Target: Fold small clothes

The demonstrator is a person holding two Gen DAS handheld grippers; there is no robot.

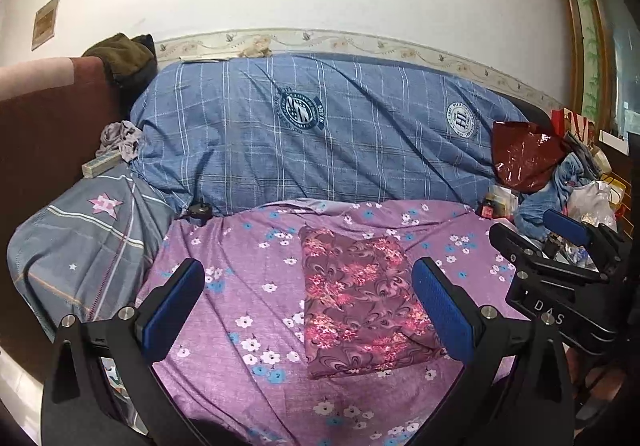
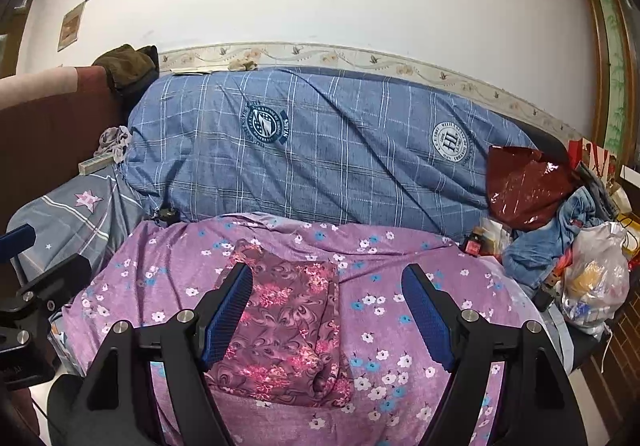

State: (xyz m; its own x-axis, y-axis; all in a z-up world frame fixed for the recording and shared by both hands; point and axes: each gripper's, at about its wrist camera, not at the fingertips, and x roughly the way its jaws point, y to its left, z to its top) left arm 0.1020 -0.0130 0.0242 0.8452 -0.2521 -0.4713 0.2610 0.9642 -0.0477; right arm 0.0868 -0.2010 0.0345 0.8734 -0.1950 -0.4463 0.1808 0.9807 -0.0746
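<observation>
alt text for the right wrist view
A folded maroon floral cloth lies on a purple flowered sheet, with the open right gripper hanging empty over it. Behind is a blue checked quilt.

Folded floral garment [image 1: 360, 302] between wide-spread tool [image 1: 308, 302] pads
</observation>
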